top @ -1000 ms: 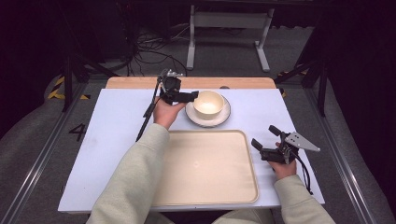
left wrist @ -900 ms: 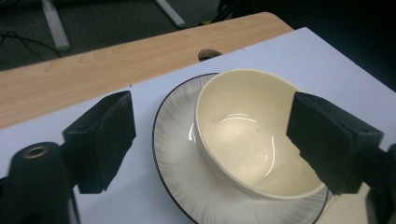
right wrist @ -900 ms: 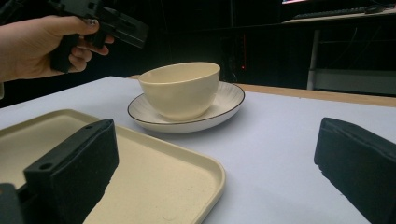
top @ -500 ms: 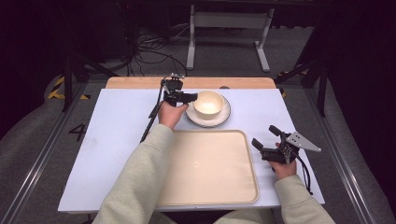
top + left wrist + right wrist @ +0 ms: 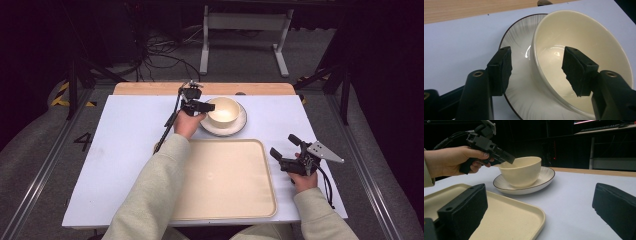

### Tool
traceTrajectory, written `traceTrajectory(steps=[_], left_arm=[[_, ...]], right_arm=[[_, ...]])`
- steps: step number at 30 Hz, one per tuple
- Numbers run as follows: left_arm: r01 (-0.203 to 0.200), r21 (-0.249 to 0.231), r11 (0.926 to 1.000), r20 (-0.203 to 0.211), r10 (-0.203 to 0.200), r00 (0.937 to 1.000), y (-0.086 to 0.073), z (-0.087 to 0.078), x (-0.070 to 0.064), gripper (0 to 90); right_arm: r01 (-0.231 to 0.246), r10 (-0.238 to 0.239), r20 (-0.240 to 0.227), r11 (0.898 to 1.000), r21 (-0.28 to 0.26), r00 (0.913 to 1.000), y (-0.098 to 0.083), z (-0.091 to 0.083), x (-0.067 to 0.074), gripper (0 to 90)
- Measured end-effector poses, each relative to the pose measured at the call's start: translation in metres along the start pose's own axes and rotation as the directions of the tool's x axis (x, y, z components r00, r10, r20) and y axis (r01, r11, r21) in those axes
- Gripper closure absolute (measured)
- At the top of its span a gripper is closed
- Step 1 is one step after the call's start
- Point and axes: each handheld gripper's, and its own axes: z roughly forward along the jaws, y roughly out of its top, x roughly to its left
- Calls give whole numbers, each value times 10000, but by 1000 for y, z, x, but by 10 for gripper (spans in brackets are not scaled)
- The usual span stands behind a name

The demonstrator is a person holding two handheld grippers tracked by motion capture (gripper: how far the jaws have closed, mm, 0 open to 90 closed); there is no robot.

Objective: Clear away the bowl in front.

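1. In the high view we see a cream bowl [image 5: 223, 111] sitting on a dark-rimmed plate [image 5: 239, 127] at the far middle of the white surface [image 5: 120, 150]; an empty cream tray [image 5: 225, 180] lies just nearer than the plate; our left gripper [image 5: 209, 106] is at the bowl's left rim, jaws apart; our right gripper [image 5: 283, 148] sits at the tray's right edge, well apart from the bowl, jaws spread wide and holding nothing.
2. In the left gripper view our jaws stand wide and straddle the bowl's [image 5: 584, 57] near wall: one pad [image 5: 576, 70] inside the bowl, the other pad [image 5: 500, 68] outside, over the plate [image 5: 517, 60]; neither pad touches the wall.
3. In the right gripper view our own jaws rise wide apart with nothing between them; beyond, the bowl [image 5: 520, 171] stands upright on the plate [image 5: 544, 178]; the left gripper [image 5: 509, 158], held in a hand [image 5: 454, 161], meets the bowl's rim; the tray's [image 5: 506, 216] corner lies close before us.
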Motion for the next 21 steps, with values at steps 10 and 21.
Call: traceTrajectory(steps=[10, 21], left_arm=[[739, 737, 9945, -430, -709, 9966, 2, 12, -5, 549], [787, 823, 9935, -976, -706, 9927, 3, 16, -12, 764]], right_arm=[[-76, 76, -12, 10000, -44, 10000, 0, 0, 0, 4], [-118, 119, 59, 9999, -58, 9999, 0, 0, 0, 4]])
